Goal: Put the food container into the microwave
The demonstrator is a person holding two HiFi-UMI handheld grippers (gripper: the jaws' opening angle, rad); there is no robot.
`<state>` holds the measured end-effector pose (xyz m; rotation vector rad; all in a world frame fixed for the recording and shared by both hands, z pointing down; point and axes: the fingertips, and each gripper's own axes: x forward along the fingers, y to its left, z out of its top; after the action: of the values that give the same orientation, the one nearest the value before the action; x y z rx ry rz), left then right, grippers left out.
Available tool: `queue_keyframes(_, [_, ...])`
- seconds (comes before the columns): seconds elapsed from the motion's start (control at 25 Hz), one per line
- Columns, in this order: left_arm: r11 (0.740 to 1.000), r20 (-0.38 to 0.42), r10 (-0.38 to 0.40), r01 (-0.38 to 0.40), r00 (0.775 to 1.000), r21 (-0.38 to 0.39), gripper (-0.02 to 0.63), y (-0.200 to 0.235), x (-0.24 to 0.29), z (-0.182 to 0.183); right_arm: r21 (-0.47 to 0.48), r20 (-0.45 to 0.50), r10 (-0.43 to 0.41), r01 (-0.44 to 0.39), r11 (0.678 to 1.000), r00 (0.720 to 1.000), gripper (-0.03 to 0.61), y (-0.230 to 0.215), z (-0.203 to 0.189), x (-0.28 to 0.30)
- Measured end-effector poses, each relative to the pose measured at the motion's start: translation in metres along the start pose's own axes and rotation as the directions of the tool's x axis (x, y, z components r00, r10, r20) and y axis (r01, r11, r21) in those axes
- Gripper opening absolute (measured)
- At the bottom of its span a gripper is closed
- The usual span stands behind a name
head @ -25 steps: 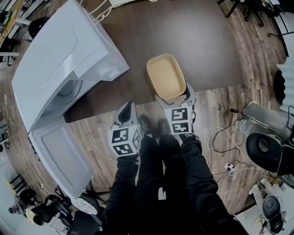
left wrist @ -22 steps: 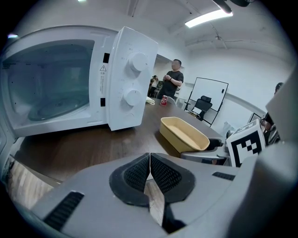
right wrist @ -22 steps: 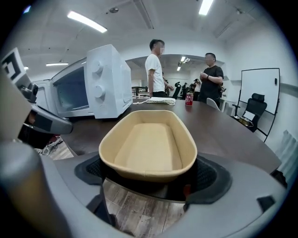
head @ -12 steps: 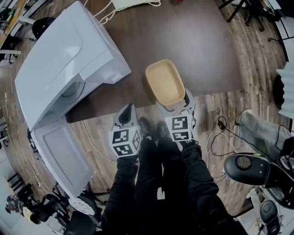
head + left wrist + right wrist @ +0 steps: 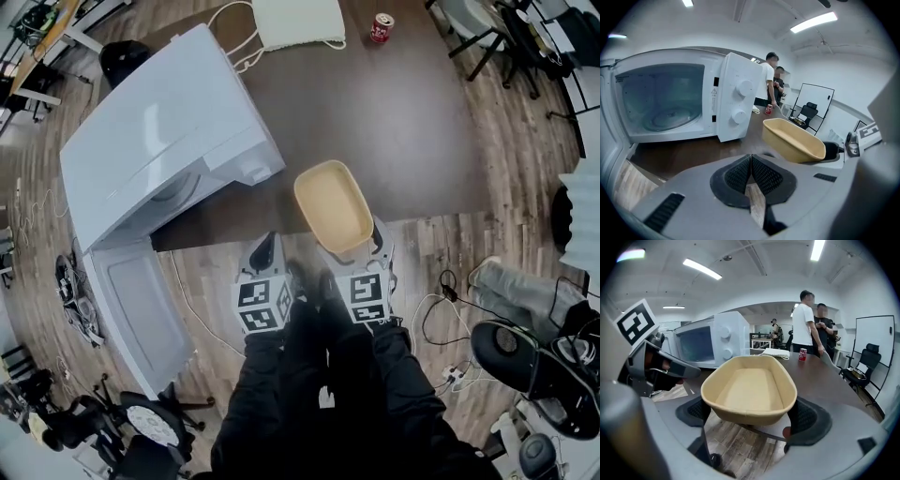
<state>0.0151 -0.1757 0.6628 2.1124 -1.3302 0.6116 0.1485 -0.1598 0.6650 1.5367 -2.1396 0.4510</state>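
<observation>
Gripping the food container (image 5: 749, 390), right tool (image 5: 750, 417) partly hides behind it.

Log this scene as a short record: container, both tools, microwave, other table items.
food container: tan, empty, held at near edge of table
right tool: shut on food container
left tool: shut, empty
microwave: on table, door open, only turntable inside
other items: red can, white cloth, far end

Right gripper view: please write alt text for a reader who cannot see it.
The right gripper holds an empty beige food container between its jaws at the edge of a dark table. Behind it are a white microwave, a red can and two people.
</observation>
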Motion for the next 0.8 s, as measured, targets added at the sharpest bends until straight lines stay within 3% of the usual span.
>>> queue_keyframes(0.4, [0.994, 0.035, 0.084, -0.081, 0.996, -0.073, 0.035, 0.028, -0.056, 0.000, -0.084, -0.002, 0.149, -0.148, 0.985, 0.989, 0.532, 0.070, 0.028, -0.023])
queue_keyframes(0.8, [0.956, 0.058, 0.233, -0.217, 0.971, -0.196, 0.035, 0.101, -0.115, -0.017, -0.192, -0.030, 0.318, -0.317, 0.929, 0.948, 0.532, 0.162, 0.051, -0.011])
